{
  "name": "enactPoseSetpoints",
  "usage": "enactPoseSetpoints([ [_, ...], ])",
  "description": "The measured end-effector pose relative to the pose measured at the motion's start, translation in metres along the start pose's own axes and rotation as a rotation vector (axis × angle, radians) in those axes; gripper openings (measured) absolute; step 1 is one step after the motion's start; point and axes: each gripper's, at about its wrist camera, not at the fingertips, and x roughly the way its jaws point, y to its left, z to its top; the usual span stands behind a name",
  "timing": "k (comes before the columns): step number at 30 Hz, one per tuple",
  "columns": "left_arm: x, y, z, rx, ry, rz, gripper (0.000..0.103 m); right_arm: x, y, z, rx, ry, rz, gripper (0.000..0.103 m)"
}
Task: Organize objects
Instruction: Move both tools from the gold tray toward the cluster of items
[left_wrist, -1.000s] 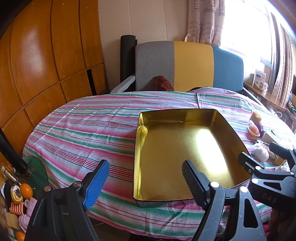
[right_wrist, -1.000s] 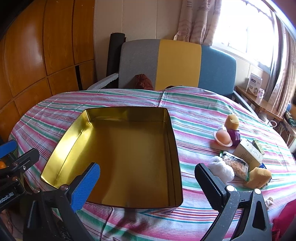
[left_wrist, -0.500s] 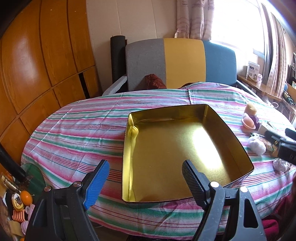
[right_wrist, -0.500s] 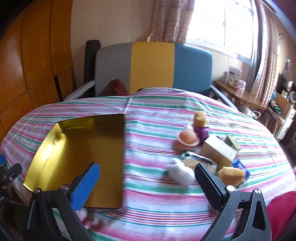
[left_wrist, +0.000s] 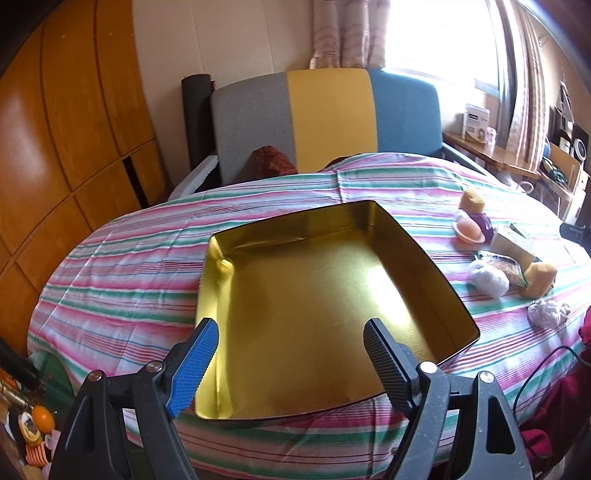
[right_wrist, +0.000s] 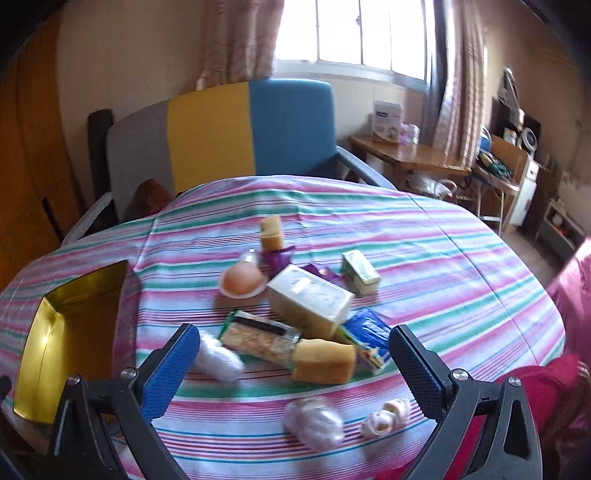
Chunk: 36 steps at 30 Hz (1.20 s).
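Swung rightward since 0.5 s ago: right gripper (right_wrist: 291, 345) now faces the snack pile, gold tin (right_wrist: 62, 332) pushed to far left of its view. Left wrist: left gripper (left_wrist: 290, 343) spread wide, empty, above near edge of gold tin (left_wrist: 325, 306). Right wrist: fingers spread, empty; sponge cake (right_wrist: 323, 360) and granola packet (right_wrist: 258, 339) just ahead between fingers; cream box (right_wrist: 310, 299) beyond.
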Motion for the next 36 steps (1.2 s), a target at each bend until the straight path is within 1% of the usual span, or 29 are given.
enactPoseSetpoints([
  [3, 0.002, -0.01, 0.003, 0.02, 0.003, -0.01, 0.082, 0.007, -0.019, 0.001, 0.054, 0.022, -0.013, 0.103],
  [6, 0.005, -0.02, 0.005, 0.044, 0.006, -0.023, 0.082, 0.015, -0.036, 0.0, 0.102, 0.057, -0.009, 0.103],
  [12, 0.008, -0.042, 0.012, 0.094, 0.005, -0.056, 0.082, 0.031, -0.049, -0.007, 0.136, 0.103, -0.008, 0.103],
  [15, 0.009, -0.055, 0.014, 0.119, 0.007, -0.078, 0.082, 0.039, -0.059, -0.01, 0.19, 0.134, 0.029, 0.103],
  [18, 0.013, -0.067, 0.017, 0.143, 0.016, -0.106, 0.082, 0.045, -0.073, -0.013, 0.276, 0.154, 0.069, 0.103],
  [20, 0.015, -0.075, 0.018, 0.15, 0.027, -0.136, 0.082, 0.044, -0.08, -0.014, 0.318, 0.144, 0.096, 0.103],
  [22, 0.019, -0.083, 0.021, 0.144, 0.052, -0.191, 0.082, 0.044, -0.082, -0.016, 0.344, 0.134, 0.11, 0.103],
  [24, 0.023, -0.092, 0.023, 0.142, 0.072, -0.226, 0.082, 0.043, -0.083, -0.016, 0.352, 0.127, 0.121, 0.103],
  [27, 0.03, -0.107, 0.026, 0.138, 0.127, -0.308, 0.082, 0.042, -0.084, -0.016, 0.361, 0.121, 0.13, 0.103],
  [30, 0.035, -0.122, 0.028, 0.143, 0.166, -0.355, 0.082, 0.041, -0.086, -0.017, 0.373, 0.115, 0.14, 0.103],
  [33, 0.04, -0.145, 0.034, 0.17, 0.188, -0.41, 0.082, 0.041, -0.087, -0.017, 0.378, 0.111, 0.15, 0.103],
  [36, 0.044, -0.17, 0.042, 0.214, 0.194, -0.443, 0.082, 0.041, -0.087, -0.017, 0.382, 0.11, 0.158, 0.103],
])
